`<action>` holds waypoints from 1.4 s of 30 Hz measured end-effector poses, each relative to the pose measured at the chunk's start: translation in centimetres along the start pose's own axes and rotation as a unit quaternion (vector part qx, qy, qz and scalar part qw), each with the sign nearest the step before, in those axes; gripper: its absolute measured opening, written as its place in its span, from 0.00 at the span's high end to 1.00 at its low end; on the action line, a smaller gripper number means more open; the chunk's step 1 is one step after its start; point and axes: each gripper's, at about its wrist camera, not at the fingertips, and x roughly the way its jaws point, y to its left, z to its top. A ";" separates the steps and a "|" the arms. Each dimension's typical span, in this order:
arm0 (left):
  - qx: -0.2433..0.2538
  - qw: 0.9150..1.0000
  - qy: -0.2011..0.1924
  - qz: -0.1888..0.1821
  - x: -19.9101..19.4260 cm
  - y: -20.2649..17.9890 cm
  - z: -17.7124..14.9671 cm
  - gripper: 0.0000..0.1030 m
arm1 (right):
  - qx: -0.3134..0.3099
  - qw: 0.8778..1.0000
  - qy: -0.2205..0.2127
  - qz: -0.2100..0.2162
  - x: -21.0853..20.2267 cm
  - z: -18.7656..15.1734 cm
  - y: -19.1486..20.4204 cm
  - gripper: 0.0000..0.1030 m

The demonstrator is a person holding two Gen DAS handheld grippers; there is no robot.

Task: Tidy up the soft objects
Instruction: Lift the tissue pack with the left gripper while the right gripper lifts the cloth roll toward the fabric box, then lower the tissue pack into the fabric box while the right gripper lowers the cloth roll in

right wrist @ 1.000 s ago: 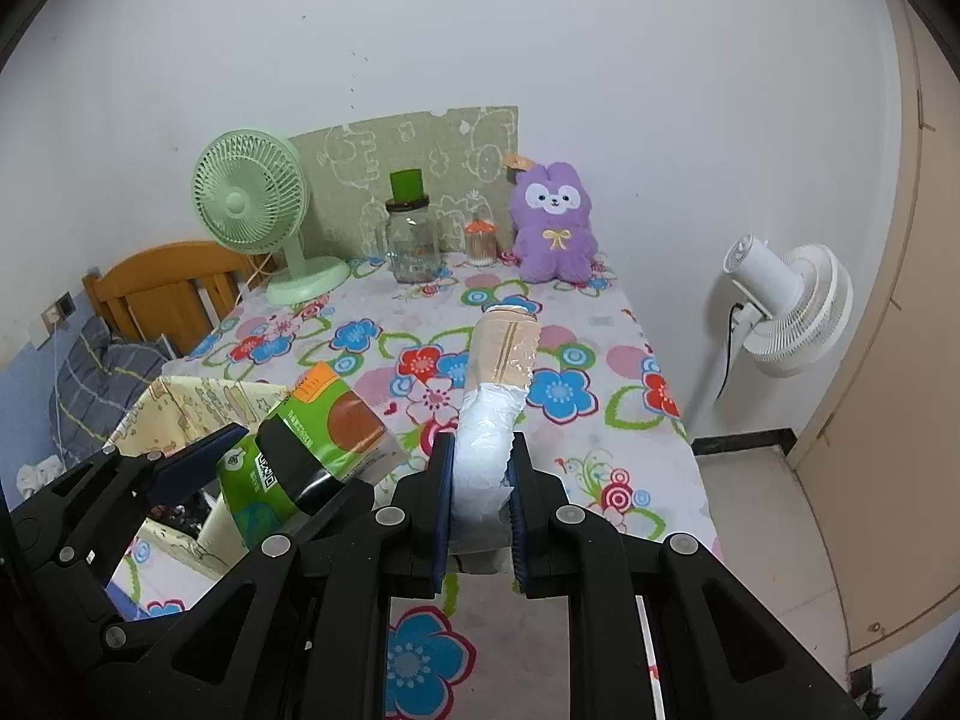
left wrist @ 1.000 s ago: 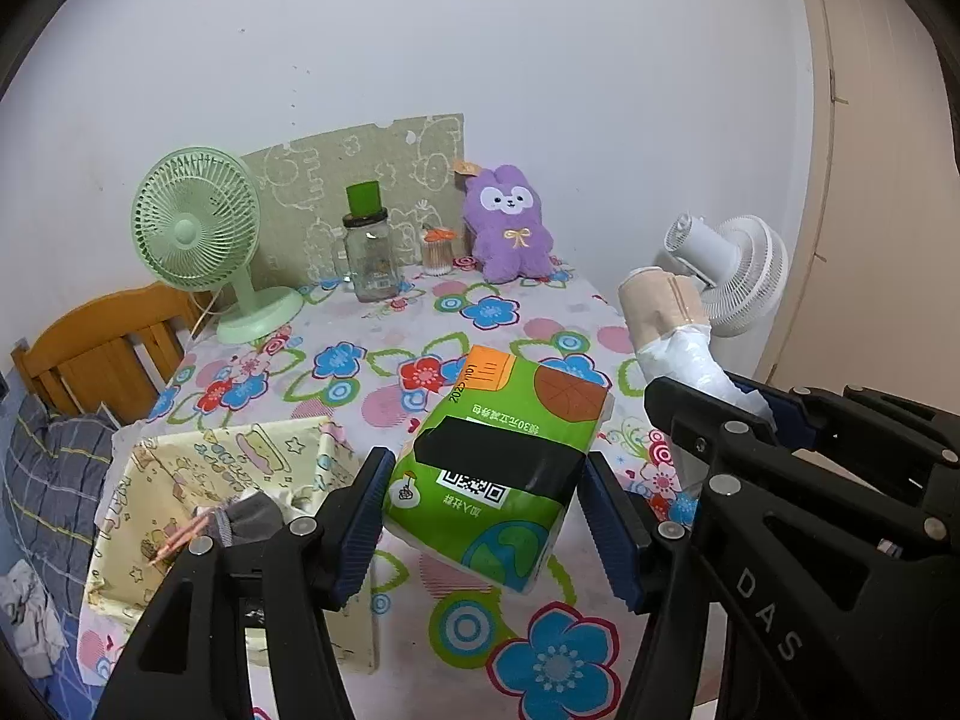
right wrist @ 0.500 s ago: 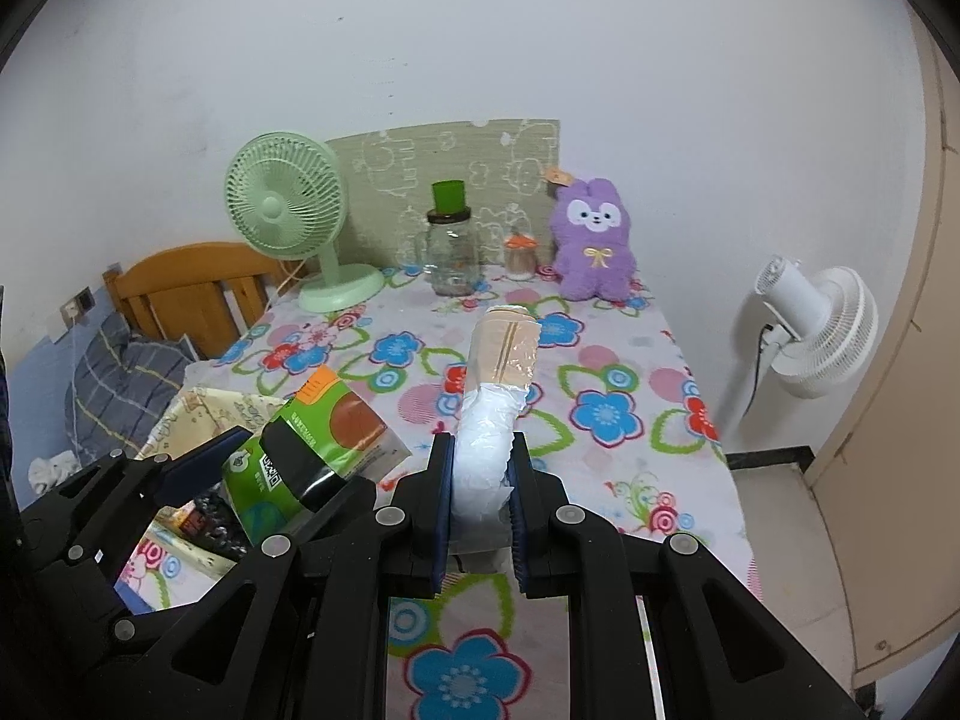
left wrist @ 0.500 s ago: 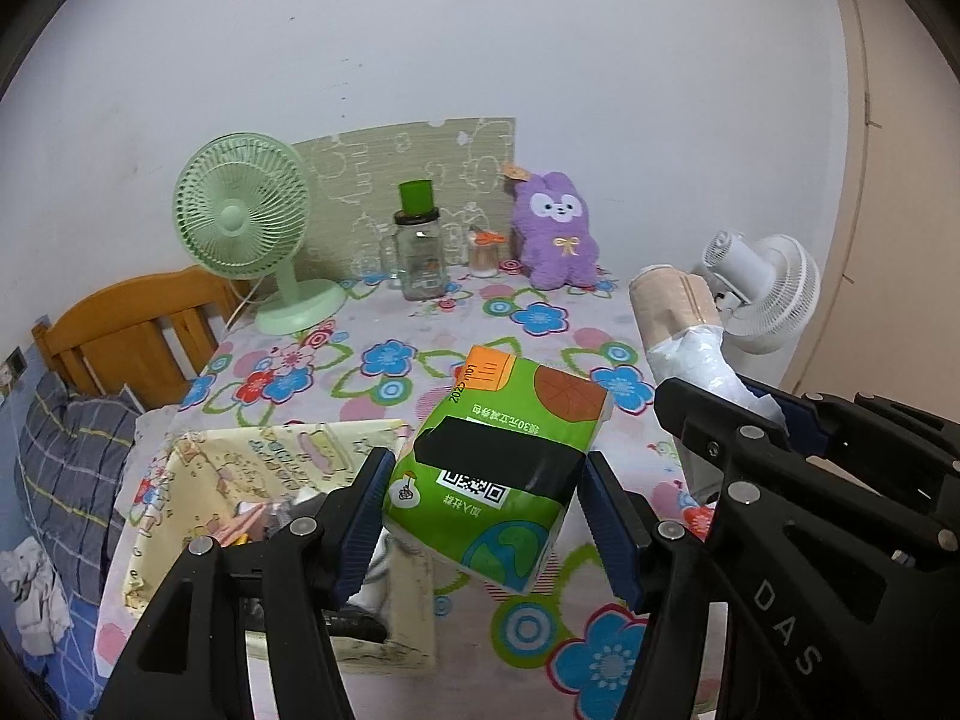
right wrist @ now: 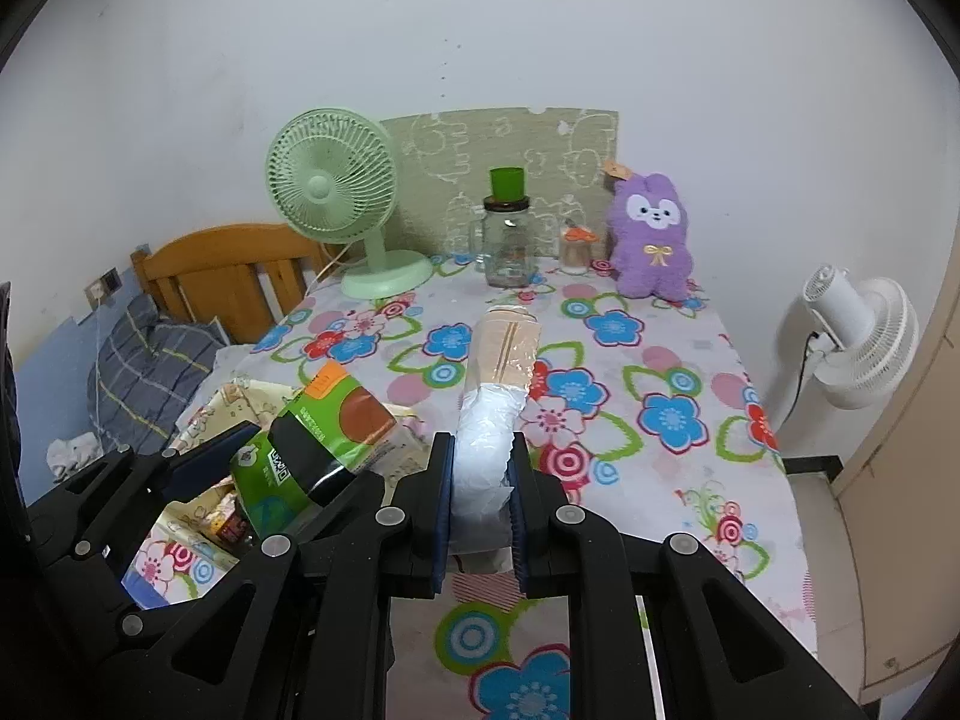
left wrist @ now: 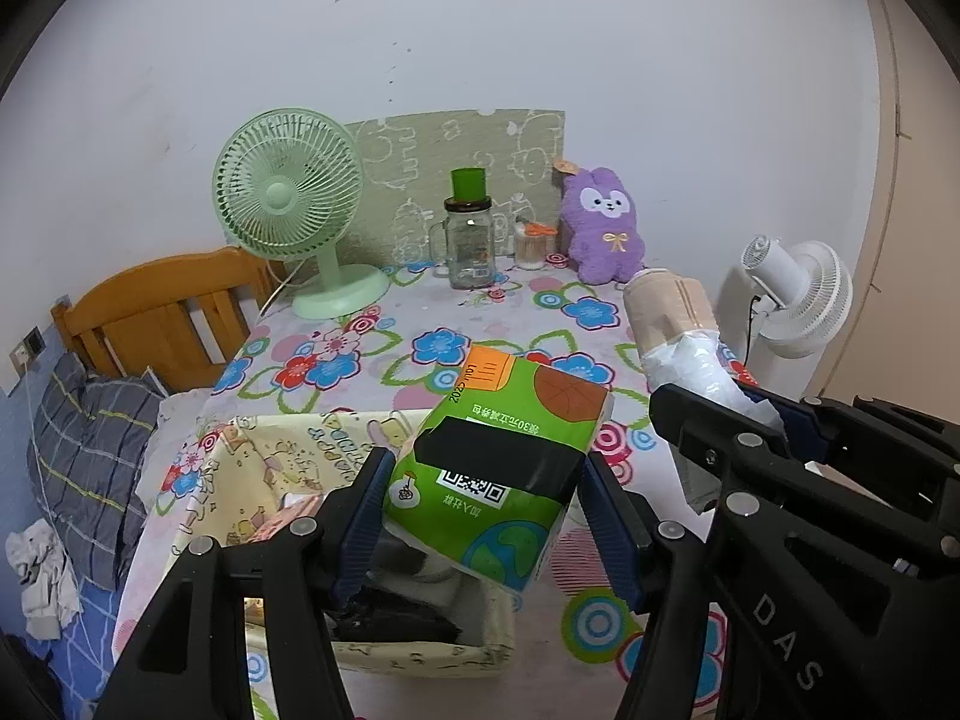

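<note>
The yellow cloth basket (left wrist: pixel 252 480) sits on the bench (left wrist: pixel 384 372), at the edge close to us, and it is our landmark.

Just above the basket's right side hangs the green tissue pack (left wrist: pixel 510 468). The left hand-held gripper (left wrist: pixel 480 516) is squeezing it from both sides, one blue pad on each long side. The pack looks light and squashy, like a little pillow wrapped in shiny plastic. Shiny plastic can slip, so the flat middle of the sides is a good place to hold. A very hard squeeze would probably dent it, but it would not break.

Right of the basket, past the tissue pack, is the long soft packet (right wrist: pixel 495 384). It has a tan part at the far end and crinkly white plastic at the near end. The right hand-held gripper (right wrist: pixel 480 480) is closed tight on the white end. The packet sticks out forward, up off the bench, and I think it is light. It may droop, since only one end is held. Holding nearer the middle would keep it steadier.

Both things look safe to drop gently into the basket.
</note>
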 end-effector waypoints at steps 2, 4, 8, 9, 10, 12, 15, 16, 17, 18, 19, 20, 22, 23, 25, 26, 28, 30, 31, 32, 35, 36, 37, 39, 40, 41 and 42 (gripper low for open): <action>-0.002 1.000 0.001 0.002 0.1 0.6 0.0 0.37 | -0.004 1.000 0.001 0.004 0.4 0.1 0.6 0.82; -0.005 1.000 0.002 0.006 0.3 1.2 -0.1 0.37 | -0.008 1.000 0.003 0.009 0.8 0.2 1.2 0.82; -0.010 1.000 0.008 0.015 0.8 2.6 -0.3 0.37 | -0.016 1.000 0.008 0.018 1.6 0.2 2.3 0.82; -0.011 1.000 0.009 0.018 1.0 2.9 -0.4 0.37 | -0.017 1.000 0.009 0.021 1.9 0.2 2.5 0.82; -0.011 1.000 0.010 0.019 1.1 3.0 -0.5 0.37 | -0.019 0.999 0.011 0.025 2.1 0.2 2.8 0.82; -0.012 1.000 0.015 0.023 1.3 3.6 -0.7 0.37 | -0.021 0.999 0.017 0.030 2.7 0.1 3.3 0.82; -0.015 0.999 0.020 0.028 1.7 4.4 -1.0 0.37 | -0.026 0.999 0.022 0.037 3.4 0.0 4.2 0.82; -0.016 0.999 0.022 0.030 1.9 4.6 -1.1 0.37 | -0.027 0.999 0.023 0.039 3.6 0.0 4.5 0.82; -0.018 0.999 0.026 0.032 2.1 5.0 -1.2 0.37 | -0.029 0.998 0.025 0.042 3.9 -0.1 4.7 0.82; -0.019 0.999 0.029 0.034 2.4 5.3 -1.4 0.37 | -0.030 0.998 0.027 0.044 4.1 -0.1 5.0 0.82; -0.020 0.999 0.032 0.036 2.6 5.6 -1.4 0.37 | -0.031 0.998 0.028 0.045 4.3 -0.2 5.2 0.82; -0.020 0.998 0.034 0.039 2.8 5.9 -1.6 0.37 | -0.033 0.998 0.029 0.047 4.5 -0.3 5.5 0.82; -0.022 0.998 0.040 0.042 3.2 6.4 -1.8 0.37 | -0.036 0.998 0.032 0.051 4.9 -0.4 6.0 0.82; -0.024 0.998 0.043 0.044 3.5 6.7 -1.9 0.37 | -0.037 0.997 0.035 0.053 5.2 -0.5 6.2 0.82; -0.029 0.997 0.049 0.047 3.9 7.2 -2.1 0.37 | -0.038 0.997 0.040 0.057 5.6 -0.6 6.6 0.82; -0.033 0.997 0.052 0.048 4.2 7.6 -2.2 0.37 | -0.040 0.997 0.043 0.059 5.9 -0.7 6.9 0.82; -0.039 0.996 0.056 0.049 4.4 8.1 -2.5 0.37 | -0.045 0.996 0.047 0.062 6.3 -0.8 7.4 0.82; -0.044 0.996 0.062 0.050 4.9 8.6 -2.7 0.37 | -0.051 0.995 0.051 0.063 6.7 -0.8 7.8 0.82; -0.047 0.995 0.065 0.052 5.1 8.9 -2.9 0.36 | -0.054 0.995 0.054 0.064 6.9 -0.9 8.0 0.82; -0.048 0.995 0.067 0.053 5.2 9.1 -3.0 0.36 | -0.056 0.995 0.057 0.066 7.1 -0.9 8.2 0.82; -0.050 0.994 0.074 0.057 5.7 9.8 -3.4 0.33 | -0.065 0.993 0.063 0.070 7.8 -1.1 8.9 0.82; -0.049 0.994 0.076 0.058 5.8 9.9 -3.5 0.30 | -0.067 0.993 0.066 0.072 8.0 -1.2 9.1 0.82; -0.050 0.994 0.077 0.059 5.8 10.1 -3.6 0.27 | -0.069 0.993 0.069 0.074 8.2 -1.2 9.4 0.82; -0.052 0.994 0.073 0.060 5.8 10.4 -3.8 0.21 | -0.072 0.992 0.073 0.078 8.6 -1.3 9.7 0.82; -0.052 0.994 0.072 0.060 5.8 10.4 -3.9 0.18 | -0.075 0.991 0.074 0.078 8.8 -1.3 10.0 0.82; -0.051 0.994 0.071 0.060 5.8 10.5 -3.9 0.17 | -0.076 0.991 0.075 0.078 9.0 -1.3 10.0 0.82; -0.050 0.994 0.071 0.059 5.8 10.5 -4.0 0.14 | -0.078 0.991 0.077 0.078 9.1 -1.3 10.2 0.82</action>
